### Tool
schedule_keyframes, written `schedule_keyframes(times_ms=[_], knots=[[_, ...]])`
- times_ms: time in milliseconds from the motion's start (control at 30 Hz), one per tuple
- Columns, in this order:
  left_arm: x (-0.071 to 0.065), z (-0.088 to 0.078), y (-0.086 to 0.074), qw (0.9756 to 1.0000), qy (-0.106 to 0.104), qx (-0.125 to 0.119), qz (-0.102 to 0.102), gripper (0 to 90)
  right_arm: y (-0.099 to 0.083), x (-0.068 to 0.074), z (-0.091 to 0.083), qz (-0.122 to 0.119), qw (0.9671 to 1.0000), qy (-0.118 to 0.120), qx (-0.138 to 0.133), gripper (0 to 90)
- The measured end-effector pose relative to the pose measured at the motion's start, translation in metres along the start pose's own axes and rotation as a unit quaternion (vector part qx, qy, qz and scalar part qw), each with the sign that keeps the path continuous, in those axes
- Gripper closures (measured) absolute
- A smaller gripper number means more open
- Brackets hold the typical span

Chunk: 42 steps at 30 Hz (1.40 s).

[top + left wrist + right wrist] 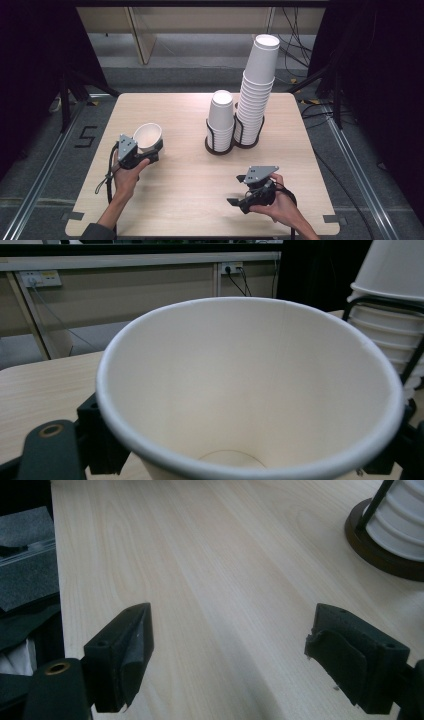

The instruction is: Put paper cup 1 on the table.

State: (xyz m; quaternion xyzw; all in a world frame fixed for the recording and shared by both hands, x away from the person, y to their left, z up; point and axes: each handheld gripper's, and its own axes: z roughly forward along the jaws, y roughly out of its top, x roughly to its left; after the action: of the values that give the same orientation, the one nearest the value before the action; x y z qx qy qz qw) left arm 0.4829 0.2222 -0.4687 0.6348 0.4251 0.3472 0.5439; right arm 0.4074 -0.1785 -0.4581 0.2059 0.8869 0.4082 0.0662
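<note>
Paper cup (148,136), white and empty, sits in the left gripper (150,150) over the left part of the wooden table (185,190) in the high view, mouth tipped up and toward the camera, jaws clenched on its lower body. To its right, near the table's far middle, two dark wire holders stand side by side, touching: the short holder (219,145) carries a low stack of cups (221,117), the tall holder (247,140) a much higher stack (256,87) leaning slightly, all nested upside down. The right gripper (236,192) rests low over the near right part of the table, well apart from both holders, jaws released with nothing between them. Left gripper view: the cup's (250,390) round rim spans the frame, its inside bare down to the base disc; black jaws press against its sides at lower left and lower right; the stacked cups (385,295) and a wire upright show at the right edge. Right gripper view: both black jaws stand wide apart over bare wood grain (200,580); a holder's dark base (380,555) with white cup rims (405,525) sits at upper right.
</note>
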Motion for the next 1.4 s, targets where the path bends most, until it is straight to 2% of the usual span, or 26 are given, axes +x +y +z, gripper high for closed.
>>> schedule_keyframes(times_ms=[167,233,333,400,433,467,500,600,633,667,800,1033,1300,1333,1400], knots=[[0.007,0.016,0.001,0.9999,0.008,-0.006,-0.004,15.7,-0.001,-0.001,-0.002,0.008,0.9999,-0.007,-0.002,18.7],[0.014,0.028,0.000,0.9998,0.017,-0.006,-0.012,15.4,-0.001,-0.002,-0.001,-0.002,1.0000,-0.007,-0.005,18.7],[0.021,0.039,-0.002,0.9995,0.026,0.002,-0.016,15.2,-0.002,-0.002,-0.002,0.004,1.0000,-0.004,-0.003,18.7],[0.025,0.046,-0.004,0.9992,0.036,0.003,-0.019,15.1,-0.003,-0.004,-0.002,0.000,1.0000,-0.006,-0.004,18.7],[0.026,0.048,-0.004,0.9991,0.037,0.002,-0.019,15.1,-0.003,-0.003,-0.002,0.010,0.9999,-0.004,-0.002,18.8],[0.027,0.051,-0.005,0.9991,0.039,0.003,-0.018,15.0,-0.003,-0.004,-0.001,0.006,1.0000,-0.002,-0.003,18.8],[0.028,0.054,-0.006,0.9991,0.039,0.005,-0.015,14.8,-0.003,-0.004,-0.001,0.006,1.0000,-0.002,-0.002,18.7],[0.027,0.063,-0.008,0.9997,0.020,0.011,-0.012,14.3,-0.003,-0.005,-0.001,0.003,1.0000,-0.002,-0.004,18.8],[0.027,0.063,-0.008,0.9997,0.020,0.011,-0.012,14.1,-0.003,-0.005,-0.001,0.003,1.0000,-0.002,-0.004,18.8],[0.026,0.068,-0.010,0.9996,0.024,0.017,-0.001,14.1,-0.003,-0.004,-0.001,0.005,1.0000,0.000,-0.001,18.8],[0.024,0.077,-0.016,0.9995,0.017,0.028,0.004,13.6,-0.004,-0.003,-0.002,0.010,0.9999,-0.002,0.000,18.8],[0.022,0.080,-0.021,0.9995,0.011,0.026,0.016,12.2,-0.004,-0.003,-0.002,0.005,1.0000,-0.001,0.001,18.9],[0.022,0.079,-0.026,0.9983,0.010,0.057,0.005,14.0,-0.004,-0.003,-0.003,0.006,1.0000,0.000,0.003,18.9],[0.021,0.078,-0.026,0.9973,0.008,0.072,0.011,13.8,-0.004,-0.003,-0.003,0.002,1.0000,0.002,0.001,19.0],[0.021,0.077,-0.026,0.9968,0.010,0.079,0.009,14.4,-0.005,-0.003,-0.003,0.003,1.0000,0.002,0.002,19.0]])
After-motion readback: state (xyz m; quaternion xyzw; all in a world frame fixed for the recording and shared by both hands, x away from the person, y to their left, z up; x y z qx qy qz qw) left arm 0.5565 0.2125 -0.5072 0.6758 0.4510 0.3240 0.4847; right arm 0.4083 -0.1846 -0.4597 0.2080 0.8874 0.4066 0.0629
